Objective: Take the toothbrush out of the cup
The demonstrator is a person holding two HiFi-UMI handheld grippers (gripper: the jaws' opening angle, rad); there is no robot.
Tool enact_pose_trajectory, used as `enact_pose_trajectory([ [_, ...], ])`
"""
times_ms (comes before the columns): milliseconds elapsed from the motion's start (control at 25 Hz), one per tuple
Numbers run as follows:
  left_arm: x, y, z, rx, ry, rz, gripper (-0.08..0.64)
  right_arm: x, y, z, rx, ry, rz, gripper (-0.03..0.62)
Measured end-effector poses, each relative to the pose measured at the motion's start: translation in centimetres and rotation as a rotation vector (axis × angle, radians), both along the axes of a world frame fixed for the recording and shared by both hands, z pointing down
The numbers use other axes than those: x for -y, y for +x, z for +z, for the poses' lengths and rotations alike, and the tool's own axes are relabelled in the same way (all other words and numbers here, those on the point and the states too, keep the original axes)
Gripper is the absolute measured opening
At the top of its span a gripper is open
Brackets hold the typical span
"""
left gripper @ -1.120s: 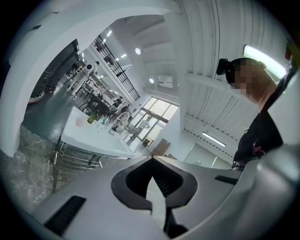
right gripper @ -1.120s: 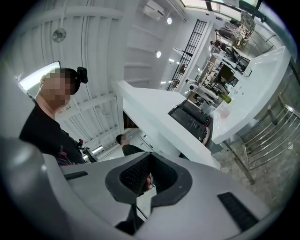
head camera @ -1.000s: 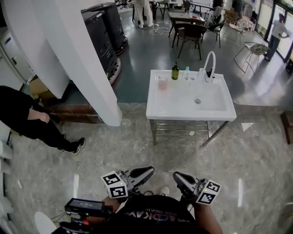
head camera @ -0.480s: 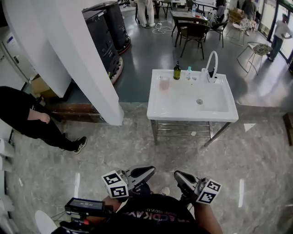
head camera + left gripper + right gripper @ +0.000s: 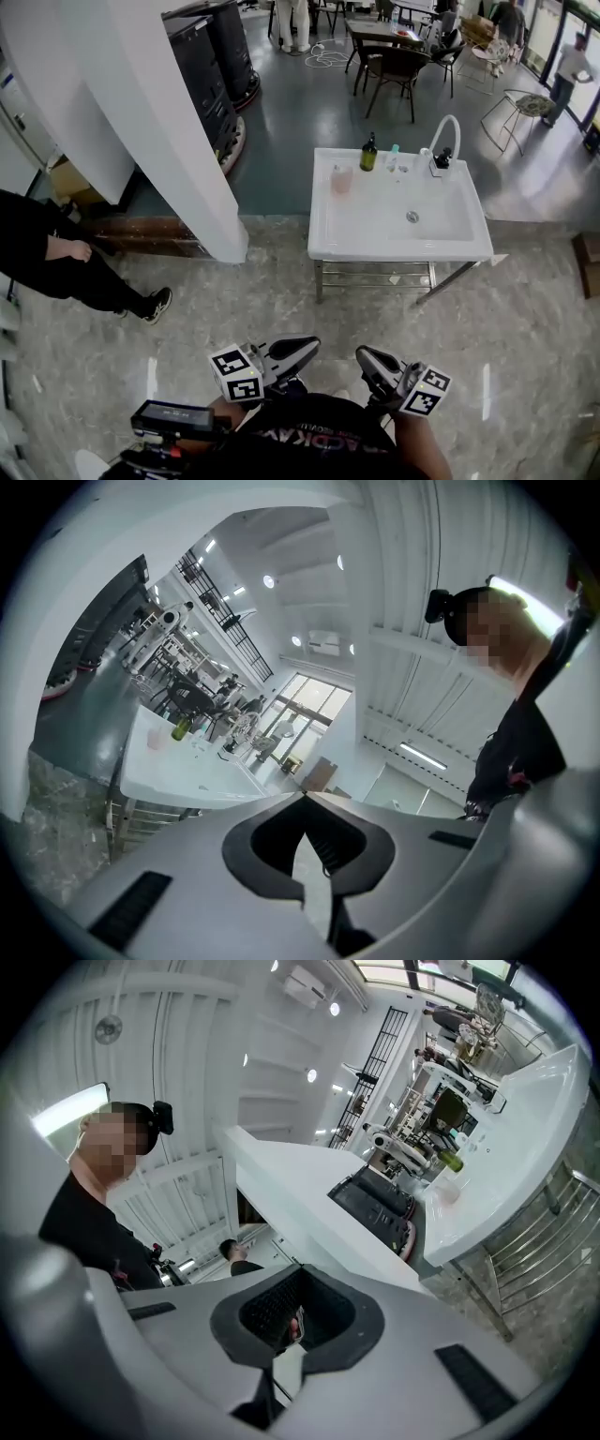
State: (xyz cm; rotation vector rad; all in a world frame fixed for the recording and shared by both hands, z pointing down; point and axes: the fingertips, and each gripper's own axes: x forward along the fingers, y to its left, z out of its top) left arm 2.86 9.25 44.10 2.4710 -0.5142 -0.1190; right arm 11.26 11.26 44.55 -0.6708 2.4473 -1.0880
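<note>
— Grey jaws: any gap?
— None. Left gripper (image 5: 311,344) and right gripper (image 5: 362,355) are both closed on nothing, near the person's body.
— The cup?
— Pink cup (image 5: 341,180) stands far off, on the white sink's (image 5: 398,251) far-left corner (toothbrush too small to see).

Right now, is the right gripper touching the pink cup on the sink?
Apart. Head view shows the right gripper near the person's body, with a stretch of floor between it and the cup.
</note>
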Motion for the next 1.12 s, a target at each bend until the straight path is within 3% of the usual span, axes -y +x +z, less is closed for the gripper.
enact_pose_trajectory([
  [520, 6.5, -6.7, 0.4, -0.002, 0.041, 0.090, 0.008, 8.7, -6.3, 0.7, -0.034, -0.002, 0.106, 0.011],
  [760, 8.7, -10.7, -0.2, -0.014, 0.047, 0.084, 0.008, 12.3, -8.8, 0.0, -0.079, 0.023, 0.164, 0.011],
  [1120, 9.3, -12.4, 0.3, -0.015, 0.073, 0.051, 0.008, 17.5, -7.9, 1.8, -0.293, 0.094, 0.172, 0.009],
])
